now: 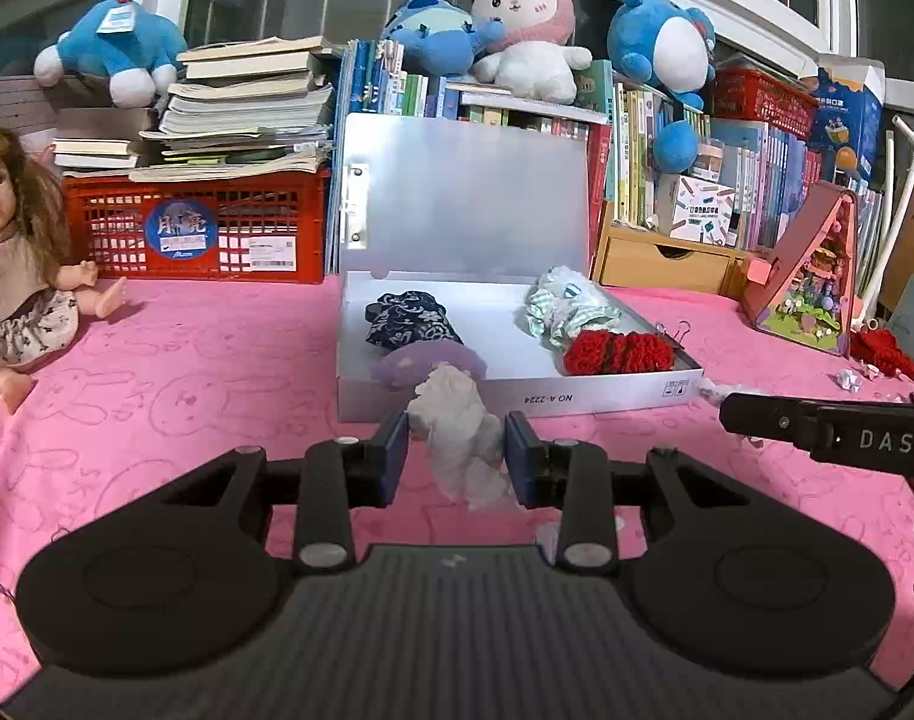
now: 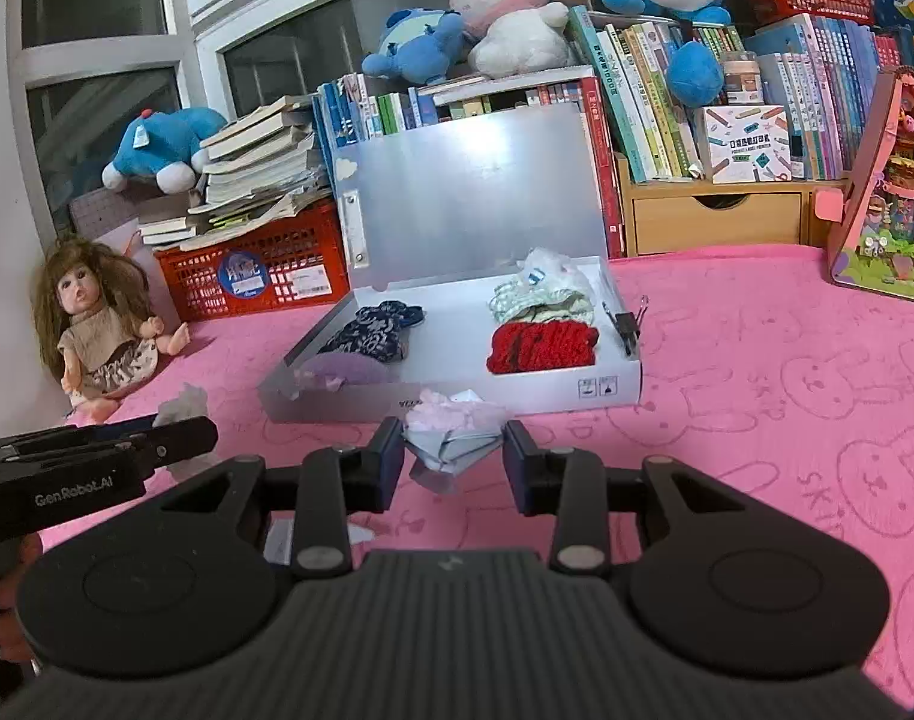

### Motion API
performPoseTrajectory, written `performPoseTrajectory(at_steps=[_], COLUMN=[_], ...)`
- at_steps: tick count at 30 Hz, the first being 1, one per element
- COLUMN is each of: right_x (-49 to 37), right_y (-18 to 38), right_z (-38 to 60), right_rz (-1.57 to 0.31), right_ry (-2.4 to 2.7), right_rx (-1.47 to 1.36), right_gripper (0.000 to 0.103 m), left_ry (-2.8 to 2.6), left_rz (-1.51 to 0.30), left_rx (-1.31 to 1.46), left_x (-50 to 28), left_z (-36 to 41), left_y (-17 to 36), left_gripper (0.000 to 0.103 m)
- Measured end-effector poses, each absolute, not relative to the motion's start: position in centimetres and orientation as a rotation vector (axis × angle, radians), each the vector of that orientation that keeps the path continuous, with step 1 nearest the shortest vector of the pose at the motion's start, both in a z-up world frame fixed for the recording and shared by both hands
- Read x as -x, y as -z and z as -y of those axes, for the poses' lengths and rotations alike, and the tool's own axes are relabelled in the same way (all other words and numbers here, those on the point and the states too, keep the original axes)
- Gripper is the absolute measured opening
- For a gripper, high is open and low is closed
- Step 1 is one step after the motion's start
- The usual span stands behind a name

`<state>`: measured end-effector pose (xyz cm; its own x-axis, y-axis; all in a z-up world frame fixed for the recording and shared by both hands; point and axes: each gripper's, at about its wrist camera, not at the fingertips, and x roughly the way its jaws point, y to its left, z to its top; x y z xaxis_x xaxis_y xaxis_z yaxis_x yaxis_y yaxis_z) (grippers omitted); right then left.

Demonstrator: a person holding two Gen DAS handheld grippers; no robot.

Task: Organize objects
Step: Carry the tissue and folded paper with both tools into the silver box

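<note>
My left gripper (image 1: pixel 457 427) is shut on a white fluffy cloth (image 1: pixel 466 468), which hangs between its blue pads just in front of the open grey box (image 1: pixel 607 399). My right gripper (image 2: pixel 452 429) is shut on a pale pink and grey-blue cloth (image 2: pixel 451 459), close to the box's front wall (image 2: pixel 547 387). In the box lie a dark blue patterned cloth (image 1: pixel 412 318), a purple cloth (image 1: pixel 424 363), a striped green-white bundle (image 1: pixel 562 306) and a red knitted piece (image 1: pixel 619 353). Each gripper shows in the other's view: the right one (image 1: pixel 817 426) and the left one (image 2: pixel 97 459).
A pink bunny-print cover (image 1: pixel 187 372) spreads over the table. A doll (image 1: pixel 13 252) sits at the left. A red crate (image 1: pixel 199 228) with stacked books, a book row with plush toys (image 1: pixel 529 24), a wooden drawer (image 1: pixel 667 264) and a pink toy house (image 1: pixel 817 276) line the back.
</note>
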<state>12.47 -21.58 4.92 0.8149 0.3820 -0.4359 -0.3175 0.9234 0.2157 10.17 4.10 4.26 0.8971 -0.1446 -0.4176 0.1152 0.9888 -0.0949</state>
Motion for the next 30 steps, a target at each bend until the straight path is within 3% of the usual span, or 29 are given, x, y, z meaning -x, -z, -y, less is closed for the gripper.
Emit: performPoseTrajectory(at_steps=[15, 30], right_x=[-15.6, -25.4], right_y=[-5.4, -4.4], right_z=[21.6, 20.6], right_rz=[-0.490, -0.628], right_ry=[-0.388, -0.349], right_rx=[-0.137, -0.181], right_gripper=[0.040, 0.040], left_ry=[0.126, 0.126], left_rz=[-0.453, -0.521], left_rx=[0.018, 0.014], left_x=[-14.7, -24.4], left_z=[-2.3, -2.8], left_y=[-5.1, -5.2], left_gripper=[0.040, 0.040])
